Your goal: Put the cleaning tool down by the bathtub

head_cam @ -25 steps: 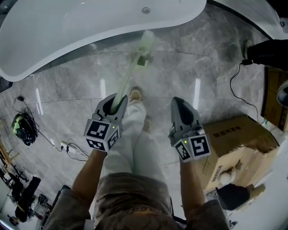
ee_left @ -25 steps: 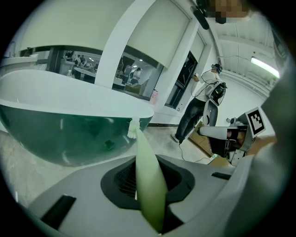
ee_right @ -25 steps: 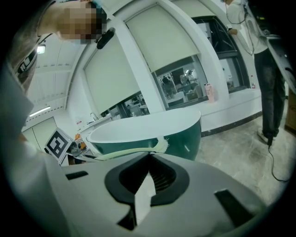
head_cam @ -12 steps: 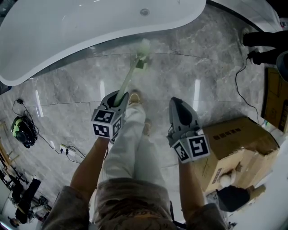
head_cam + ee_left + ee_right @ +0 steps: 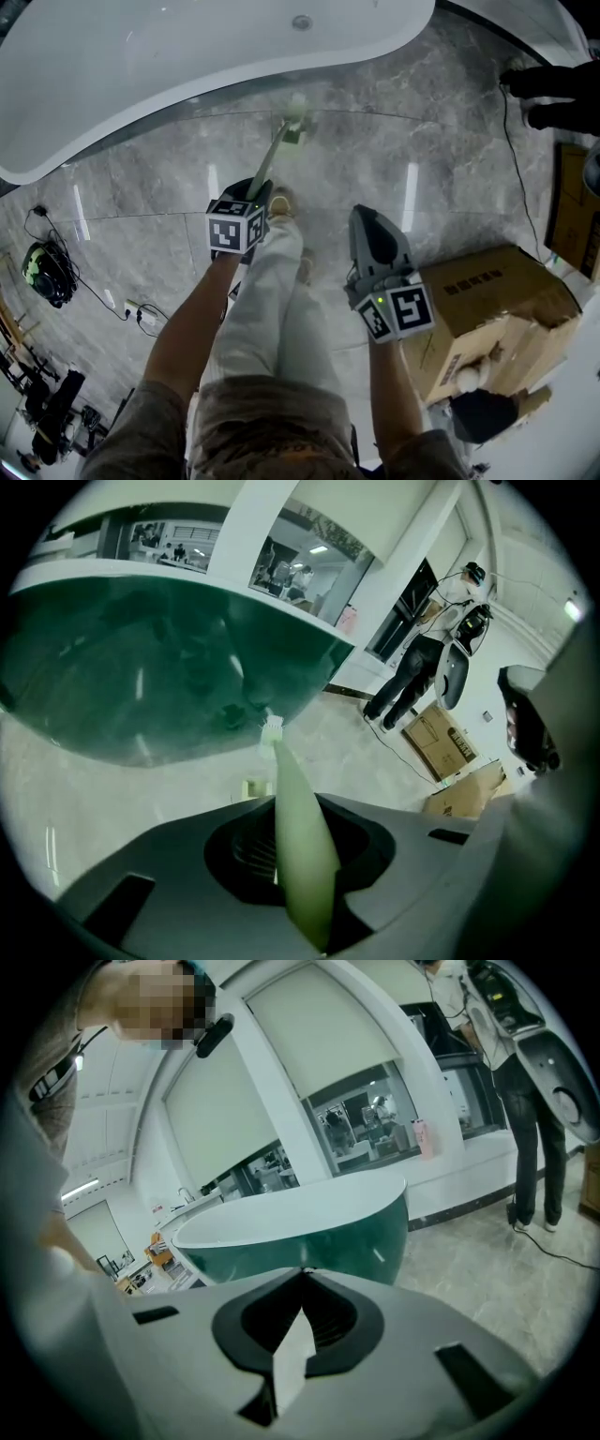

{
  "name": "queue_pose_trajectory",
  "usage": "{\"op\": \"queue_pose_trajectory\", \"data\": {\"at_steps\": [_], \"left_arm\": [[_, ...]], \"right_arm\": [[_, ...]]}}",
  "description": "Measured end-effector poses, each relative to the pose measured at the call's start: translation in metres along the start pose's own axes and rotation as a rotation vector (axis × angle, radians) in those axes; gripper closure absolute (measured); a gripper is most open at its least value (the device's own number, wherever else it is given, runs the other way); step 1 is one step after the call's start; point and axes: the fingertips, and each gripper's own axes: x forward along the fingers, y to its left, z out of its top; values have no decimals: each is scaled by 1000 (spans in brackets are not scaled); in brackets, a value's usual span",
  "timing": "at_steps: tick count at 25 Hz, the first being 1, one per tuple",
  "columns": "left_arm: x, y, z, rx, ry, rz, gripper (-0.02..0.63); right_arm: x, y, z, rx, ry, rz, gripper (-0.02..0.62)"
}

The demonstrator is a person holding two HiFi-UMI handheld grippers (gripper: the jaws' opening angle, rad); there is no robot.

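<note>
A pale green long-handled cleaning tool [image 5: 274, 150] slants down to the marble floor, its brush head [image 5: 296, 111] close to the white rim of the bathtub [image 5: 141, 66]. My left gripper [image 5: 255, 190] is shut on the handle's near end. In the left gripper view the handle [image 5: 302, 855] runs out between the jaws toward the small head [image 5: 272, 731], below the tub's dark green wall [image 5: 141, 677]. My right gripper [image 5: 367, 214] hangs to the right over the floor, shut, with nothing held. Its view faces the bathtub [image 5: 300, 1232] from the side.
A cardboard box [image 5: 497, 309] stands on the floor at the right, close to my right gripper. Another person's feet [image 5: 553, 89] and a black cable [image 5: 514, 169] are at the far right. Cables [image 5: 141, 309] and dark gear [image 5: 47, 267] lie at the left. My own legs [image 5: 272, 300] are between the grippers.
My left gripper has moved forward toward the bathtub, and the tool's head has gone lower to the floor by the tub. The right gripper has hardly moved.
</note>
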Motion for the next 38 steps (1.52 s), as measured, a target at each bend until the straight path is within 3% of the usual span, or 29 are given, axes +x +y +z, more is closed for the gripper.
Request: {"op": "queue_pose_trajectory", "data": {"at_steps": [15,29,38], "left_arm": [[76,21,-13,-76,273,66,535],[111,35,-29,-117,473,149,535],[133,42,-14,-111,553,164,537]], "right_arm": [[16,-19,-6,47,19,-21,597],[23,-33,-13,78,41,-32,597],[30,-35,-19,108,58,-47,597]]}}
